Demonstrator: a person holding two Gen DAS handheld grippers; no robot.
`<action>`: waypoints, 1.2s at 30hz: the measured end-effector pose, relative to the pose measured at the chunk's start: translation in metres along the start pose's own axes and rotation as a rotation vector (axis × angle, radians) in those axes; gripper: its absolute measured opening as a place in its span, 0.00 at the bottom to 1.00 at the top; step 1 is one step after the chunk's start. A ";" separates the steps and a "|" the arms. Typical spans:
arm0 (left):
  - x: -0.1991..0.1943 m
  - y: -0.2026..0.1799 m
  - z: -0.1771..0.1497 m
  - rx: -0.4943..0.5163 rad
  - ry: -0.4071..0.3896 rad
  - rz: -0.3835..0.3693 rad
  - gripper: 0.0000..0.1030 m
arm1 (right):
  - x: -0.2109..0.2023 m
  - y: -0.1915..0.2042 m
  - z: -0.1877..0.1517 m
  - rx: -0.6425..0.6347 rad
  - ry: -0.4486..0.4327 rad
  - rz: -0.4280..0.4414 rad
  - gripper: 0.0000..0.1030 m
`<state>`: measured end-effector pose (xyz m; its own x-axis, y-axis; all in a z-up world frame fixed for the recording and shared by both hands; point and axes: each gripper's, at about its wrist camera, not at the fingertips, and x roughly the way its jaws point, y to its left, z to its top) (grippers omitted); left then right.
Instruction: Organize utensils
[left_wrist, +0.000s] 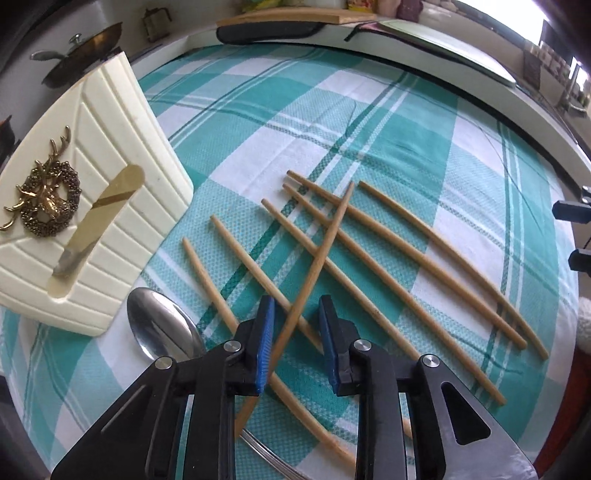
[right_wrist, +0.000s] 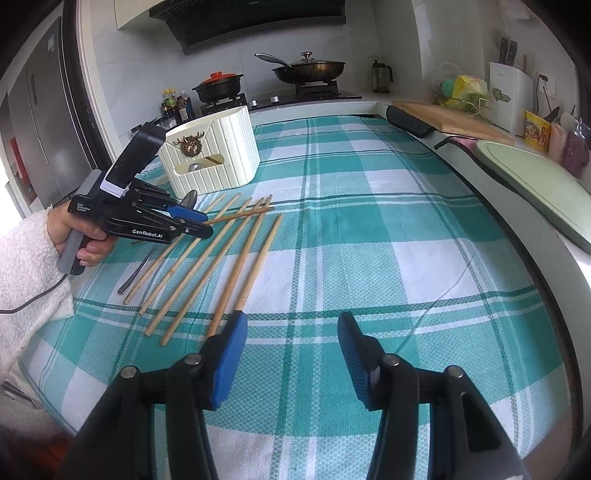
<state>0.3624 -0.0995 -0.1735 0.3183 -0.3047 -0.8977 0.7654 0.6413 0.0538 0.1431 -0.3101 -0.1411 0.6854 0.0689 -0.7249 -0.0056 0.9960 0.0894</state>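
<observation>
Over the teal-and-white checked cloth (right_wrist: 369, 229), my left gripper (left_wrist: 295, 314) stands partly open, its blue pads either side of one wooden chopstick (left_wrist: 325, 236) that lies slantwise across the other chopsticks (left_wrist: 424, 258); whether the pads press it I cannot tell. A steel spoon (left_wrist: 162, 328) lies just left of that gripper, near the cream ribbed utensil holder (left_wrist: 110, 147) with its brass stag badge (left_wrist: 46, 199). My right gripper (right_wrist: 291, 332) hangs half open above bare cloth at the near edge, holding nothing, its left pad just beside the near tips of the chopsticks. White lettering on the left gripper's side reads "GenRobot.AI".
</observation>
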 end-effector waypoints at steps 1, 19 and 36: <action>0.000 0.004 0.000 -0.020 0.009 -0.006 0.26 | 0.000 -0.001 0.000 0.007 -0.002 0.004 0.51; -0.023 0.031 -0.043 -0.371 -0.061 -0.140 0.03 | 0.006 0.007 -0.001 -0.015 0.015 0.013 0.51; -0.065 0.041 -0.088 -0.699 -0.251 -0.179 0.03 | 0.012 0.022 -0.002 -0.064 0.030 0.018 0.51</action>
<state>0.3239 0.0083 -0.1517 0.4041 -0.5437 -0.7356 0.3117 0.8379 -0.4480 0.1500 -0.2870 -0.1488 0.6627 0.0879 -0.7437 -0.0652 0.9961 0.0596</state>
